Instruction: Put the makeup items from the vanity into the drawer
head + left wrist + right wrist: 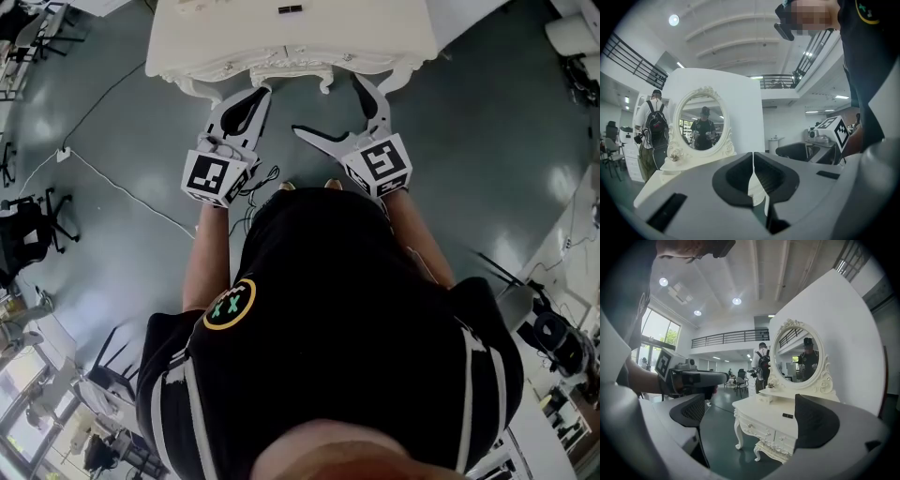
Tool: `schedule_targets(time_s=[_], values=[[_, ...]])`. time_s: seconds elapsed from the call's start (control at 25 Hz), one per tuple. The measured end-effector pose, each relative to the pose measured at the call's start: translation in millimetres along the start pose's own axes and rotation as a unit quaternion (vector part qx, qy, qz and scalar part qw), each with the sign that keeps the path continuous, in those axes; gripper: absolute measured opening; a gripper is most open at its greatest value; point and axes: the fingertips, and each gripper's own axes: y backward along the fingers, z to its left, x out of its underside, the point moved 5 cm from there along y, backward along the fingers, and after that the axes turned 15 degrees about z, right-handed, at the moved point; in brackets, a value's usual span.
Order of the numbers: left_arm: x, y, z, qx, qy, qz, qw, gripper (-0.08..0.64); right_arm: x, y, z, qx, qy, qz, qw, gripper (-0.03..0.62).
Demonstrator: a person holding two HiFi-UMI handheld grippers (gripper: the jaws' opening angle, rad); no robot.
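The white vanity (234, 37) stands in front of me, its drawers shut (757, 427). On its top lies a small black makeup item (291, 9) (787, 416). An oval mirror (799, 357) (701, 122) rises at the back of the top. My left gripper (253, 98) is held before the vanity's front edge, jaws shut with nothing between them (753, 164). My right gripper (328, 105) hangs beside it. Its jaws stand wide open and empty (752, 416), framing the vanity's front, well short of it.
A grey-green floor (112, 112) surrounds the vanity, with a white cable (122, 192) running across it at the left. Office chairs (28, 225) stand at the far left. A person with a backpack (763, 362) stands beyond the vanity.
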Motion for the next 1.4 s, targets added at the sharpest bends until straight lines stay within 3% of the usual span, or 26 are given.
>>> schedule_targets(time_s=[0.28,0.56,0.88,1.16,1.4], values=[[-5,-9,-10,-0.025,0.019,0.002,0.9995,0.028,9,17,-24,-0.014,0.001,0.002,1.0,0.6],[0,-38,20,-0.028,0.015,0.012,0.9994,0.028,10,-6,-58,-0.004,-0.005,0.004,1.0,0.6],[-1,-99,114,-0.009,0.002,0.005,0.9999,0.028,-21,-91,-112,0.02,-0.008,0.017,1.0,0.598],[8,-145,198,0.032,0.006,0.008,0.9994,0.028,-42,-171,-148,0.047,-0.023,0.042,0.998,0.6],[10,-170,240,0.044,0.01,0.018,0.9988,0.028,-56,-209,-165,0.053,-0.025,0.064,0.996,0.6]])
